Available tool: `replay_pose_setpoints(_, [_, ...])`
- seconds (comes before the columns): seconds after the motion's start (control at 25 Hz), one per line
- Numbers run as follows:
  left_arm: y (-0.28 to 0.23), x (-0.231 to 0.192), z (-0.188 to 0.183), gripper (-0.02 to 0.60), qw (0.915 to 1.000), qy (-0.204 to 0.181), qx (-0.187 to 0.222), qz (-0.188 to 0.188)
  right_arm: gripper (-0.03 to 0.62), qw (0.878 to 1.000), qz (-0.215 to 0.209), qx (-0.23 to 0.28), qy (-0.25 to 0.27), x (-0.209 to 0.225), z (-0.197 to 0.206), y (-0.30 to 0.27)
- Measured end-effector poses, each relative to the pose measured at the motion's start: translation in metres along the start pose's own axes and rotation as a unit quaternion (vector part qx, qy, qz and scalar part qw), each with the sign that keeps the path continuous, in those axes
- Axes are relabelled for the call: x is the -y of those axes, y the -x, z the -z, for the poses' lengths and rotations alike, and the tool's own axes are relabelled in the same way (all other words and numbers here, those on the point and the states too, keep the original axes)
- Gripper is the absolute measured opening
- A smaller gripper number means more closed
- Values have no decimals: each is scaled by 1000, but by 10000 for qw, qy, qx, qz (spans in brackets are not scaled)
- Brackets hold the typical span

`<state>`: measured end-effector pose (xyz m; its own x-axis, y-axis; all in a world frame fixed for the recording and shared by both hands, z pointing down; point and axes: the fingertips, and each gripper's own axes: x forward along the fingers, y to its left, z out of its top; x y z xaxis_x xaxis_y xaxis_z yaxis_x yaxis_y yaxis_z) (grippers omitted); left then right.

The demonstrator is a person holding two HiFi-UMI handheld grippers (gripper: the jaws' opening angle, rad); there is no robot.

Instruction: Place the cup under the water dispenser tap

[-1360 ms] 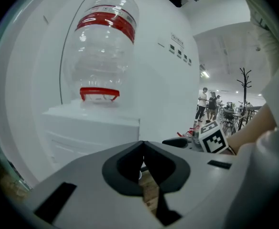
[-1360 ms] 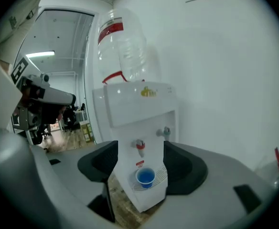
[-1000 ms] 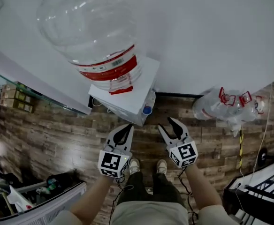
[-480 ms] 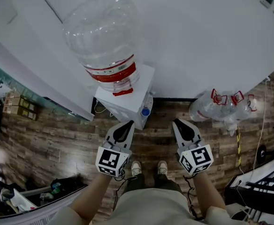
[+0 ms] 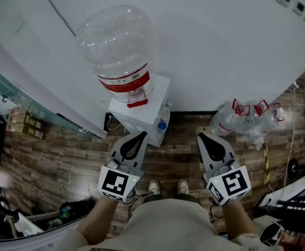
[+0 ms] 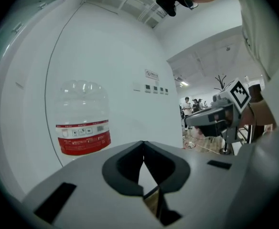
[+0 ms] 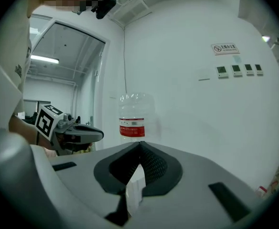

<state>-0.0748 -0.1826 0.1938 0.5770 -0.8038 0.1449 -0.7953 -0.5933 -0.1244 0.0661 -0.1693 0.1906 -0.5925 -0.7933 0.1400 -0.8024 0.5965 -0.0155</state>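
The white water dispenser (image 5: 153, 97) stands against the wall with a large clear bottle (image 5: 116, 41) upside down on top, red label round its neck. A blue tap (image 5: 163, 125) shows on its front. No cup can be made out in any view. My left gripper (image 5: 140, 135) hangs shut and empty in front of the dispenser, just below the tap. My right gripper (image 5: 202, 136) is shut and empty to the right of it. In the left gripper view the jaws (image 6: 143, 143) meet below the bottle (image 6: 82, 123). The right gripper (image 7: 139, 143) points level at the bottle (image 7: 132, 116).
A clear bag of empty bottles (image 5: 251, 116) lies on the wooden floor right of the dispenser. Cardboard boxes (image 5: 22, 122) sit at the left wall, a cluttered bin (image 5: 37, 224) at lower left, a black rack (image 5: 293, 203) at right. People (image 6: 189, 106) stand far off.
The right gripper's jaws have gone from open to shut. Both grippers have risen and now sit larger and lower in the head view. The dispenser appears smaller and farther off.
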Motion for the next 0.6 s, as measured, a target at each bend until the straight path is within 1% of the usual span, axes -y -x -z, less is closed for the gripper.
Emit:
replay_pose_setpoints(0.12, [8, 2, -18, 6, 9998, 29, 195, -16, 8, 9996, -91, 260, 27, -11, -21, 12])
replay_pose_setpoints(0.2, [13, 1, -24, 6, 9997, 49, 252, -54, 8, 9992, -125, 365, 94, -16, -30, 16])
replay_pose_setpoints(0.4, [17, 0, -27, 6, 9997, 80, 246, -46, 8, 9991, -127, 362, 164, -20, -34, 15])
replay_pose_setpoints(0.52, [19, 1, -23, 6, 9998, 39, 166, -51, 8, 9992, -157, 333, 160, -25, -32, 16])
replay_pose_setpoints(0.6, [21, 2, -23, 6, 9998, 28, 189, -57, 8, 9992, -196, 336, 134, -28, -32, 18])
